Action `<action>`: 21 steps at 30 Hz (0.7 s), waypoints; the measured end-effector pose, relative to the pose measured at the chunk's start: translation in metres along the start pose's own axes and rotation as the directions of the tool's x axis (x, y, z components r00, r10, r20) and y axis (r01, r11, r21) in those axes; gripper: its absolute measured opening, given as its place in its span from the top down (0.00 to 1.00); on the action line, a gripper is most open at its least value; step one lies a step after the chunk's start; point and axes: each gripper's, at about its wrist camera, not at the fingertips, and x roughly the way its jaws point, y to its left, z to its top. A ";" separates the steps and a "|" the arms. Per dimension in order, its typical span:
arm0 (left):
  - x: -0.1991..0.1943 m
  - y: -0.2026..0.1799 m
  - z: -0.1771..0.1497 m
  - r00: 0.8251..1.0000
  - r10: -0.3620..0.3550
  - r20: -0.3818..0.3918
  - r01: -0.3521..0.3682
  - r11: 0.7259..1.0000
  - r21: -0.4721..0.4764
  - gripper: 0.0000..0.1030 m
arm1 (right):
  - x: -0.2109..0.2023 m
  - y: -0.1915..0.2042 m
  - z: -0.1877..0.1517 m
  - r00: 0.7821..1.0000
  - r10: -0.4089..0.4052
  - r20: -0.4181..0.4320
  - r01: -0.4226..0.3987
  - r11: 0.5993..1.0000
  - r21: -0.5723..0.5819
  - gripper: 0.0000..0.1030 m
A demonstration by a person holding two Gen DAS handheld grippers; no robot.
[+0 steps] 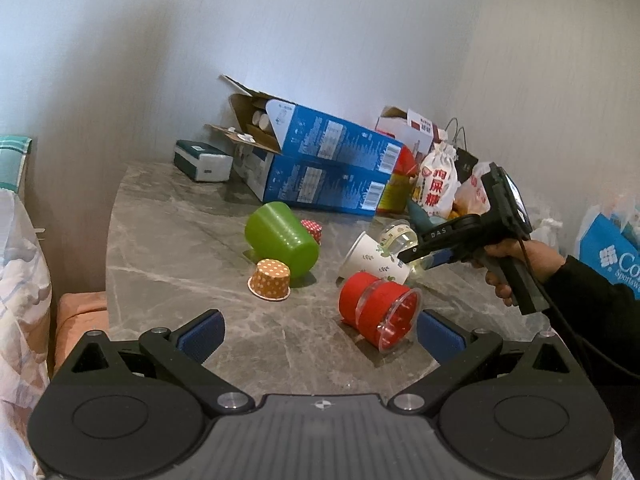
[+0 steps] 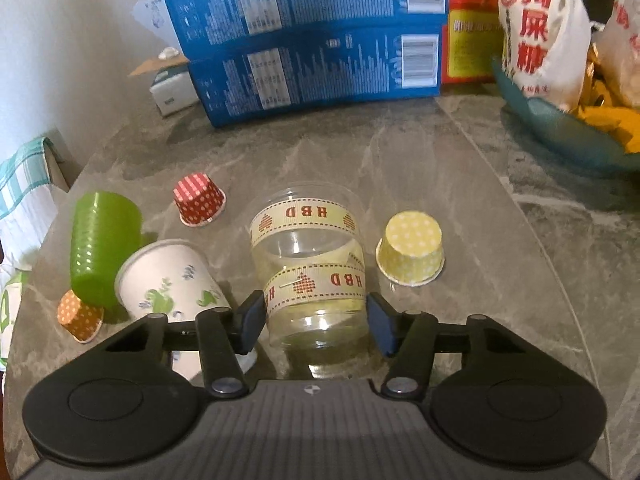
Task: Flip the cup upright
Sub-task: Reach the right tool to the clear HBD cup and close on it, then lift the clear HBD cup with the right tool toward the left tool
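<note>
Bracketing ribboned clear cup, right tool

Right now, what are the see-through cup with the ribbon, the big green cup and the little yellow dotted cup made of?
The see-through cup looks like clear, glossy plastic: the table shows through its wall. The ribbon inside it seems woven fabric. The green cup looks like hard, shiny ribbed plastic. The yellow dotted cup looks like matte pleated paper, probably a baking cup.

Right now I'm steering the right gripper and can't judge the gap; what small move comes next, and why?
Probably close the right gripper on the clear plastic cup with the HBD ribbon: its blue fingers flank the cup's base, still apart from it, and the cup lies tipped on the grey marble table.
</note>
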 end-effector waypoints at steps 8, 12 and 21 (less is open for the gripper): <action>-0.026 0.011 -0.003 0.999 -0.007 0.038 0.009 0.999 -0.036 0.00 | -0.072 0.036 -0.012 0.985 -0.020 0.172 0.025 0.999 -0.028 0.47; -0.039 0.020 -0.004 0.999 -0.014 0.050 0.018 0.997 -0.076 0.00 | -0.131 0.079 -0.049 0.968 0.046 0.246 -0.033 0.998 -0.058 0.46; -0.055 0.036 -0.017 0.999 -0.027 0.038 0.032 0.991 -0.133 0.00 | -0.135 0.146 -0.162 0.962 0.213 0.171 -0.222 0.974 0.040 0.46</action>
